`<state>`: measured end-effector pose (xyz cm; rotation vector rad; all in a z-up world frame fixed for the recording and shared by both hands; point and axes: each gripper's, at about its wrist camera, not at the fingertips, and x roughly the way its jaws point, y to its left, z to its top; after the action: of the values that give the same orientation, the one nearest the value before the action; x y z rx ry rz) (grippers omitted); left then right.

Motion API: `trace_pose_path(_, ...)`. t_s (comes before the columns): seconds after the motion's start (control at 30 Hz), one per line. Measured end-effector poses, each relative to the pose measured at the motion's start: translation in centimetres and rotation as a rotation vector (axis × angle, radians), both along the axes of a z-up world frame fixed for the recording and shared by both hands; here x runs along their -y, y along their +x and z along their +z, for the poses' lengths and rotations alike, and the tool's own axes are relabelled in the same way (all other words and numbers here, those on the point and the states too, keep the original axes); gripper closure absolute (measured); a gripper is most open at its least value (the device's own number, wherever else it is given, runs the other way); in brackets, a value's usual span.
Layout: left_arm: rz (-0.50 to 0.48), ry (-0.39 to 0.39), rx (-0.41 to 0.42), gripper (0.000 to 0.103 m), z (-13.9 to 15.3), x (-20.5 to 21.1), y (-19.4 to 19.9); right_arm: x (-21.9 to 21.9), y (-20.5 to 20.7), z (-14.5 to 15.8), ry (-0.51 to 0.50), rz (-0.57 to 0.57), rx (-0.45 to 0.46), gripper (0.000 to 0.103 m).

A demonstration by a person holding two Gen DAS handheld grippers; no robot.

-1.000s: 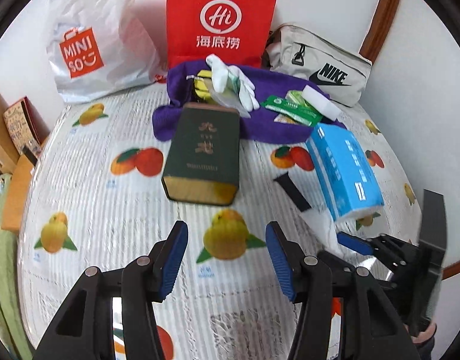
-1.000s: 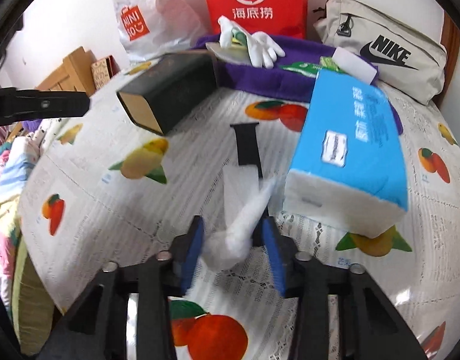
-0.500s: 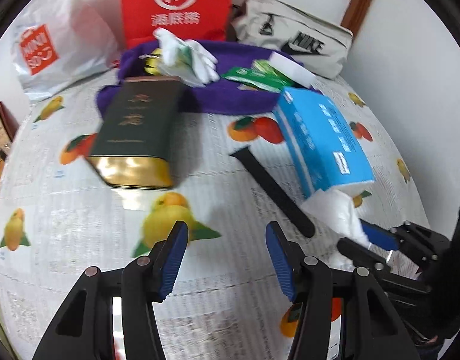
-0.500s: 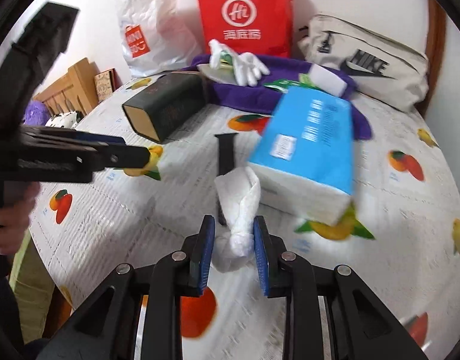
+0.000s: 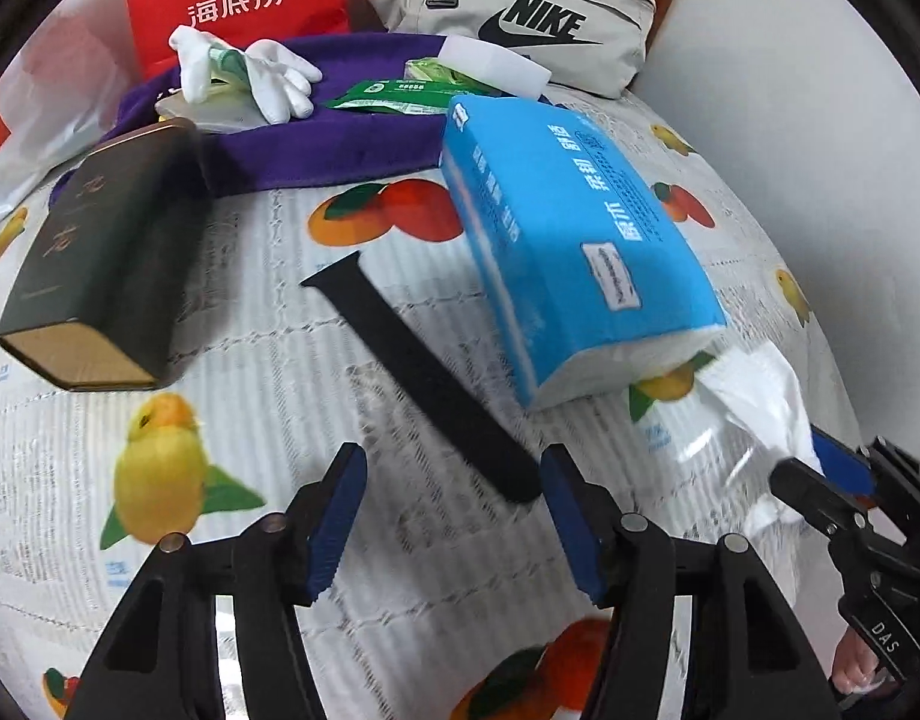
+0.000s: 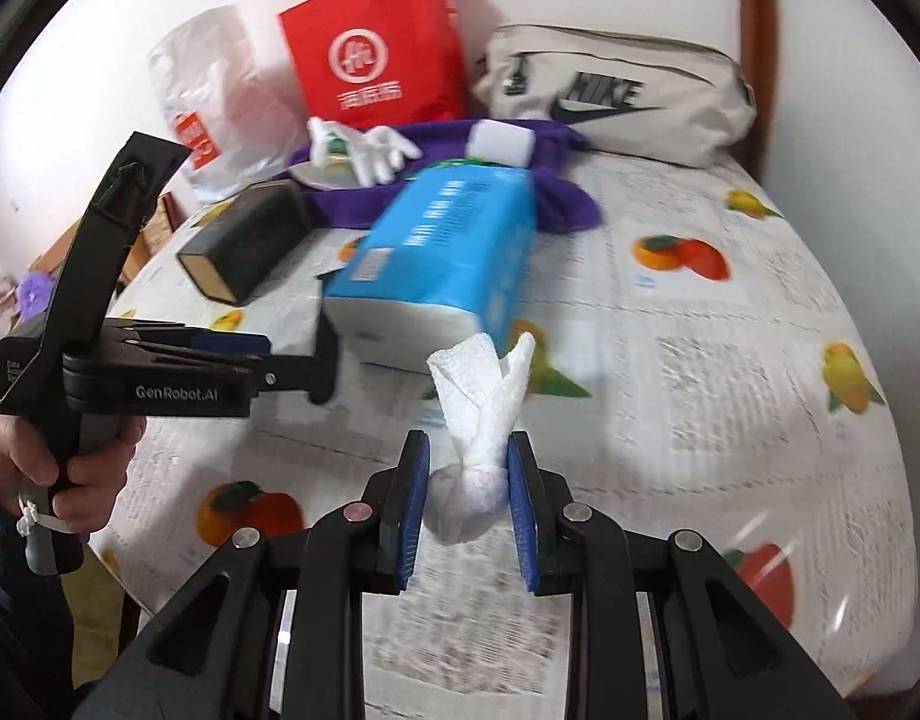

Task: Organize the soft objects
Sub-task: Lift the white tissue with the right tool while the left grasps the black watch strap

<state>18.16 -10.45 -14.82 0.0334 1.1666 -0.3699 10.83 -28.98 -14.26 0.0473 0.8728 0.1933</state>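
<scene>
Through the left wrist view I am watching the blue tissue pack (image 5: pixel 574 240) lying on the fruit-print table (image 5: pixel 279 360), its open end showing white tissues stacked inside. A pulled-out tissue (image 5: pixel 760 396) is trailing from that end toward my right claw (image 5: pixel 820 468) at the right edge. The left claw (image 5: pixel 453 516) is standing open over the table, holding nothing; its jaws have just been widening, and the near end of the black strap (image 5: pixel 417 378) is now lying close between its tips, where a second ago only the cloth was showing. The dark green box (image 5: pixel 99 258) is now sitting far to the left. The purple towel (image 5: pixel 315 138) is carrying white gloves (image 5: pixel 279 78) and green packets (image 5: pixel 393 99).

Through the right wrist view my right claw (image 6: pixel 467 486) is gripping the twisted tissue (image 6: pixel 478 420), having been tightening on it. The tissue is now looking pulled clear of the pack (image 6: pixel 441 258), which is lying behind it. The left claw (image 6: pixel 303 372) is now reaching in from the left, held by a hand (image 6: pixel 57 456). The red paper bag (image 6: pixel 375 60), white plastic bag (image 6: pixel 219 102) and grey pouch (image 6: pixel 616 96) are standing at the back, contents hidden.
</scene>
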Motion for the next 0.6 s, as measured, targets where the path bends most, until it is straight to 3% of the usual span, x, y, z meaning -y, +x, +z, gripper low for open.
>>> trace_pose_path(0.2, 0.009, 0.114, 0.046, 0.040, -0.9, 2.1, 0.4, 1.3, -0.5, -0.3, 0.014, -0.022, -0.006, 0.077)
trace_pose_path(0.27, 0.021, 0.146, 0.054, 0.032, -1.1, 2.0, 0.5, 1.4, -0.8, -0.3, 0.025, -0.029, -0.004, 0.077)
trace_pose_path(0.5, 0.101, 0.160, 0.036, 0.029, -1.1, -2.6, -0.1, 1.0, -1.0, -0.6, 0.085, -0.010, -0.003, 0.077)
trace_pose_path(0.6, 0.089, 0.167, 0.024, 0.030, -1.1, -3.5, 0.2, 0.7, -1.1, -0.4, 0.092, 0.003, 0.001, 0.077)
